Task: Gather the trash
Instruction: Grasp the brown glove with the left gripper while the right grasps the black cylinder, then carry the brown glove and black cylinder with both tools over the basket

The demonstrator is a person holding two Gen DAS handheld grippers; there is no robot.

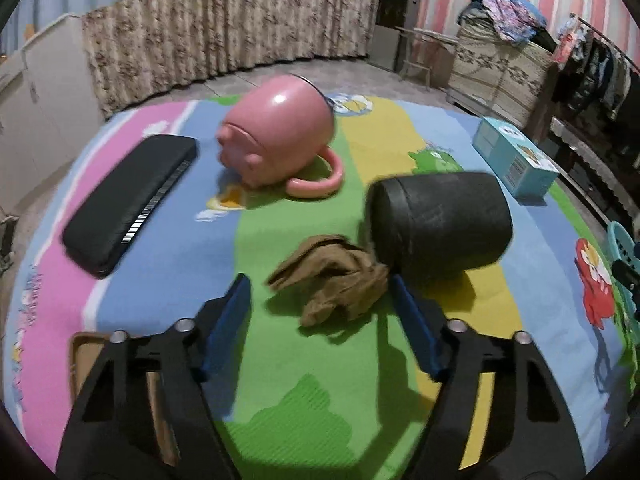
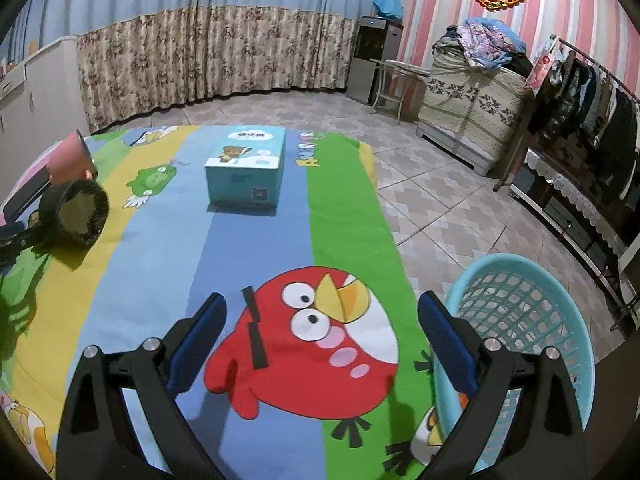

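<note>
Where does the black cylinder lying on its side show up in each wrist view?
Left wrist: black cylinder right of centre, just beyond the crumpled brown paper and the left gripper.
Right wrist: at the far left edge, open end facing the camera, below the pink mug.
Shared landmark: the light blue box, right of the cylinder in both views.

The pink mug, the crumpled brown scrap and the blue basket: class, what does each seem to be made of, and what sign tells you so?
Pink mug: probably glazed ceramic or enamel; glossy, with a bright highlight.
Brown scrap: likely paper or thin cloth; matte, with creased folds.
Blue basket: plastic, by its moulded lattice wall and smooth rim.
</note>
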